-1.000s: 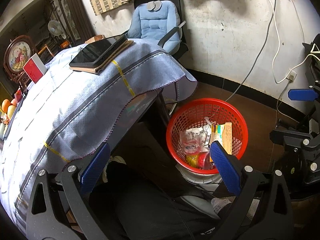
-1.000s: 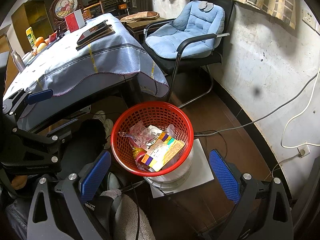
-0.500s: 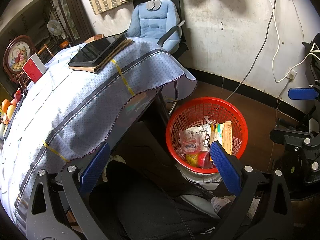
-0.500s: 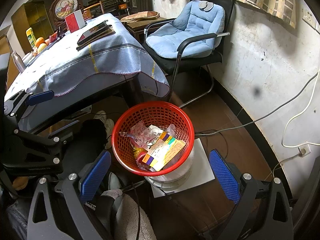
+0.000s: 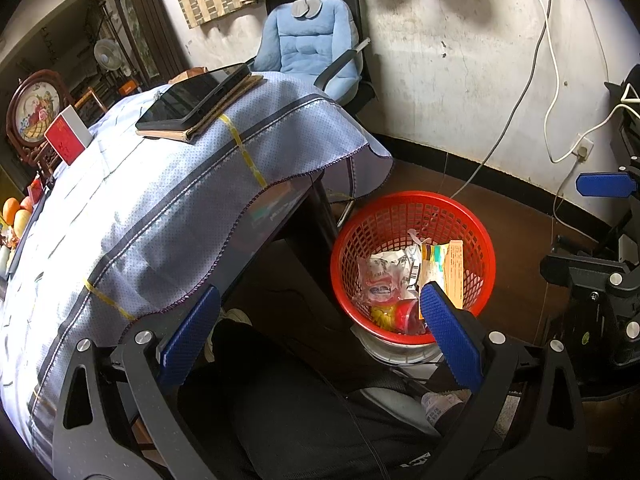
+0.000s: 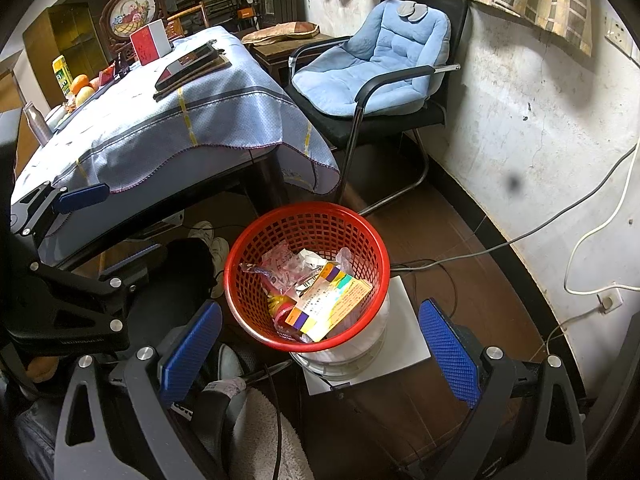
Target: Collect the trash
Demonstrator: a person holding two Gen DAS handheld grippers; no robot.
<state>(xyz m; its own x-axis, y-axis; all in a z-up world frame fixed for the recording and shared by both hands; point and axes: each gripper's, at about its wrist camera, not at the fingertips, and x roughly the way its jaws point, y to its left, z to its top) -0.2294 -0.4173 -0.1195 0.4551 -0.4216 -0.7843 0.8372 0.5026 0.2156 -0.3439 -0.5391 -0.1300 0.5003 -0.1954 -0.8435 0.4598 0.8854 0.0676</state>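
Trash (image 6: 316, 300) lies heaped in the red basket (image 6: 308, 216): clear wrappers, a yellow printed carton, a red cup. Held above that basket, left gripper (image 5: 316, 332) with blue pads spread wide and nothing between them, right pad overlapping the basket's near rim in its own view. Likewise right gripper (image 6: 320, 340), pads spread wide and empty, straddling the basket from above. Compared with a second ago, hardly any change: basket sits a touch lower and more central between the right gripper's pads, trash unmoved inside. Under the basket, a white round base (image 6: 344, 356) on a white square board (image 6: 408, 340) on the brown floor. Left of the basket, a table draped in a blue-grey cloth (image 6: 160, 128), carrying a dark tablet (image 5: 192, 96) on a brown folder, a red-and-white box (image 5: 66, 138) and oranges at its far end. Beyond the basket, a black chair with a pale blue cushion (image 6: 372, 68) against the stained wall. Right of the basket, grey and white cables (image 6: 560, 224) trailing along wall and floor. Near side of the basket, dark trousers and white shoes (image 6: 212, 244) of the person under the table edge.
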